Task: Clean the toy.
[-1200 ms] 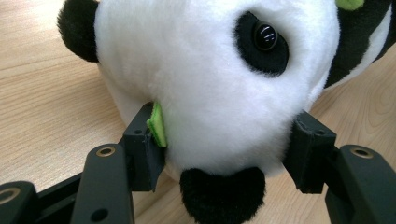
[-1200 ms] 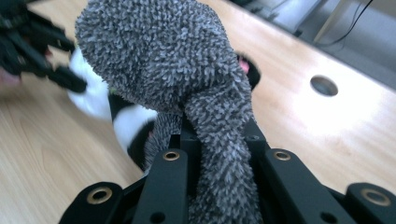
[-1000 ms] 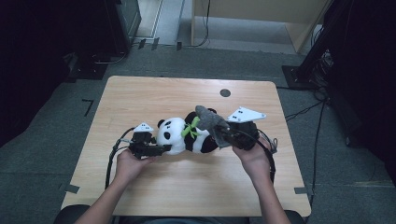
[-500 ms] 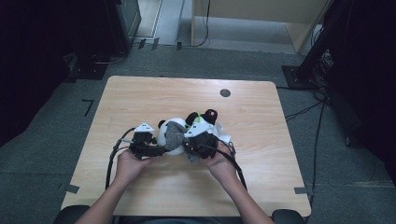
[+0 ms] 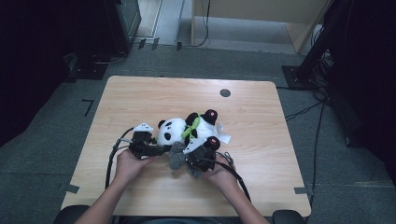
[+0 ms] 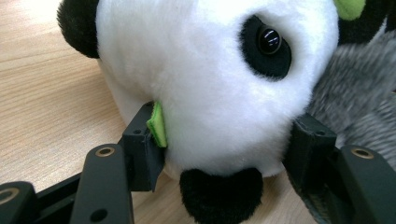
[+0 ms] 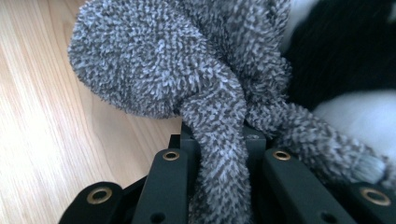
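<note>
The landmark here is the panda plush [image 5: 187,130], lying on its side near the middle of the table [image 5: 280,140], its long axis running across the table: white head towards the person's left, black legs with red soles towards the right.

Nearest the person, on the near side of the panda, the right gripper [image 5: 198,161] has its jaws drawn close together on a fold of the grey fuzzy cloth [image 5: 177,156]. In the right gripper view the cloth [image 7: 187,79] rises out of the narrow gap between the jaws and bunches up just ahead of them, its far edge pressed against the panda's black and white fur [image 7: 345,70]. So the cloth lies between this gripper and the panda's body, touching the near flank below the head.

Just left of the cloth, the left gripper [image 5: 156,149] meets the panda at the head end. In the left gripper view its jaws stand fairly wide, one on each cheek of the head [image 6: 210,84], squeezing the fur; a green pad [image 6: 158,125] shows on the left jaw. The grey cloth [image 6: 359,107] touches the head on its right side.

As I judge it, the coming move turns on this: the panda lies directly beyond the cloth from the right gripper, so carrying the cloth forward and over works across the panda's long axis while the left gripper steadies the head.
</note>
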### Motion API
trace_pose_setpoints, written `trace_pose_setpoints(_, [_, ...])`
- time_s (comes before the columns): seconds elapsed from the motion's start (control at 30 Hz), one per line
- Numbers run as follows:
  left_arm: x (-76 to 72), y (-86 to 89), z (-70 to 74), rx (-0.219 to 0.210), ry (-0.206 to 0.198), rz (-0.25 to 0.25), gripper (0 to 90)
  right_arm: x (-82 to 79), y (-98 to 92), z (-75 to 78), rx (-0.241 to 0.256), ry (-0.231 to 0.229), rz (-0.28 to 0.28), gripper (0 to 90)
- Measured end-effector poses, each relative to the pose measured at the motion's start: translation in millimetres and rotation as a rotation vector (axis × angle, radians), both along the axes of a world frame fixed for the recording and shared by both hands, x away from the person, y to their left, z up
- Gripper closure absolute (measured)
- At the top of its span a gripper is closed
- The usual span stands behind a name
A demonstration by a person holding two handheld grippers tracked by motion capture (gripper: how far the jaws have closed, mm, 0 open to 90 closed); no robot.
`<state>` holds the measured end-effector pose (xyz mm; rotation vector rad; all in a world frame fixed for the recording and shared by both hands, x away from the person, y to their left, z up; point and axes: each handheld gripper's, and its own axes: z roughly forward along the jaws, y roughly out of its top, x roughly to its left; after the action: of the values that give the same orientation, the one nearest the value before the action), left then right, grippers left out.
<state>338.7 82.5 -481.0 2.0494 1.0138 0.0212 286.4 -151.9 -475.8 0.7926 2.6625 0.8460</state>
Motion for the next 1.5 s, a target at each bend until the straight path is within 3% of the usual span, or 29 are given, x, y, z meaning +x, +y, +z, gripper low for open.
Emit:
trace_pose_setpoints(0.2, [0.0,0.4,-0.1,0.002,-0.002,-0.004,40.2,2.1,-6.3,-4.2,-0.044,0.067,0.016,78.3])
trace_pose_setpoints(0.33, [0.8,1.5,-0.1,-0.005,0.005,-0.005,40.9,1.7,-11.5,-0.5,-0.061,0.07,0.017,78.3])
trace_pose_setpoints(0.57, [1.0,2.1,-0.3,-0.005,0.003,-0.007,41.5,-2.3,-28.6,17.1,-0.062,0.04,0.013,78.2])
trace_pose_setpoints(0.87, [1.3,1.9,-0.5,-0.009,0.006,-0.005,41.7,-5.7,-56.4,36.8,-0.029,0.008,-0.033,78.1])
trace_pose_setpoints(1.07, [1.3,1.8,-0.7,-0.01,0.004,-0.009,41.7,-6.2,-67.7,46.8,-0.026,-0.015,-0.041,78.1])
trace_pose_setpoints(1.5, [0.9,0.7,-0.4,-0.005,0.005,-0.009,41.7,-5.1,-94.3,65.8,0.026,-0.078,-0.114,78.0])
